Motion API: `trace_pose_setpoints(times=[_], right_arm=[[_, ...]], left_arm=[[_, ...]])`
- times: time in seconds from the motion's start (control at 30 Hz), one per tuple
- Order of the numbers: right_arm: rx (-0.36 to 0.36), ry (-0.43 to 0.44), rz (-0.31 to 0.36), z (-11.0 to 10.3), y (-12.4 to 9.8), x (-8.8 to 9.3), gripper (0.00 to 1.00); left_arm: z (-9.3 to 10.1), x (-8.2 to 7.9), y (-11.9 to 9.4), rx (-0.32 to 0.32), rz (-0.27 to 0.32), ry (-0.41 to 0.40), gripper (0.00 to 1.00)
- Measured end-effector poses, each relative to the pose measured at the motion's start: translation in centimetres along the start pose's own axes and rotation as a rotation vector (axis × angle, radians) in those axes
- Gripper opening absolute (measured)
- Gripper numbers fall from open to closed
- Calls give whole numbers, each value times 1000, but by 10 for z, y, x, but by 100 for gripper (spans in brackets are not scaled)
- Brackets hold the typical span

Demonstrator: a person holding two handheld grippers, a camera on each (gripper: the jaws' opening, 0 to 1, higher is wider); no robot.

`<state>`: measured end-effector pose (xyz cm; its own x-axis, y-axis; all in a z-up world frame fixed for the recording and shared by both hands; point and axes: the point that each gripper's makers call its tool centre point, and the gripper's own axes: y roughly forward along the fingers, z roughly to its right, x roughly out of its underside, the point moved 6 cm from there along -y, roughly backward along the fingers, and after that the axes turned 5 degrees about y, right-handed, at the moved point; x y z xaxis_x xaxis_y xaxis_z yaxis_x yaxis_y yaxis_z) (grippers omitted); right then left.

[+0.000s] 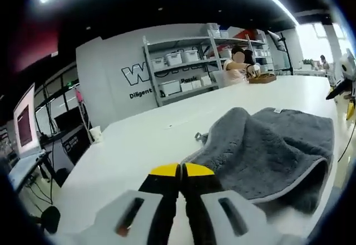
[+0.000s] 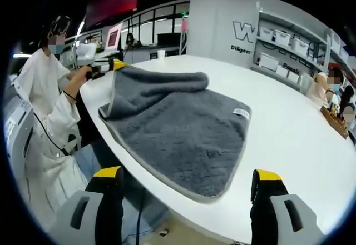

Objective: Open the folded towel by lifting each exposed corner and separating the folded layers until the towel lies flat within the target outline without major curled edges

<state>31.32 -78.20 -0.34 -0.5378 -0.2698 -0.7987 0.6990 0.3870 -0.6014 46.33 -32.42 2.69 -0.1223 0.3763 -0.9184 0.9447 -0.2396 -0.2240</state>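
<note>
**Q:** Where does the towel lie, and in what condition?

**A:** The grey towel (image 2: 183, 128) rests on the white table (image 2: 289, 139) near its edge, on the person's side. One portion is doubled over into a raised fold (image 2: 161, 81) at the far end in the right gripper view; a small label (image 2: 241, 113) sits at one border. No target outline can be made out on the table.

**Q:** How are the two tongs set, and why?

**A:** The left gripper (image 1: 181, 170) has its yellow-tipped jaws pressed together with nothing visible between them in its own view; it sits just beside the towel's piped edge (image 1: 289, 192). In the right gripper view it appears at the folded end, close to the fold, though whether it pinches cloth there cannot be told. The right gripper (image 2: 186, 181) stands with jaws wide apart, empty, facing the near hem, probably ready to take a corner
</note>
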Motion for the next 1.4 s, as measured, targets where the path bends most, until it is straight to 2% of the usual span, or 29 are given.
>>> trace_pose_setpoints(times=[0.23,1.0,1.13,1.4], right_arm=[[-4,-6,-8,-1,2,1,94],[-4,-8,-16,-2,4,1,94],[-5,-8,-15,-2,4,1,94],[-9,-11,-27,-4,7,2,94]], left_arm=[[-20,7,-16,-73,-17,16,1],[-59,41,-53,-202,-120,46,1],[-65,51,-61,-231,-154,55,1],[-70,80,-74,-247,-217,25,1]])
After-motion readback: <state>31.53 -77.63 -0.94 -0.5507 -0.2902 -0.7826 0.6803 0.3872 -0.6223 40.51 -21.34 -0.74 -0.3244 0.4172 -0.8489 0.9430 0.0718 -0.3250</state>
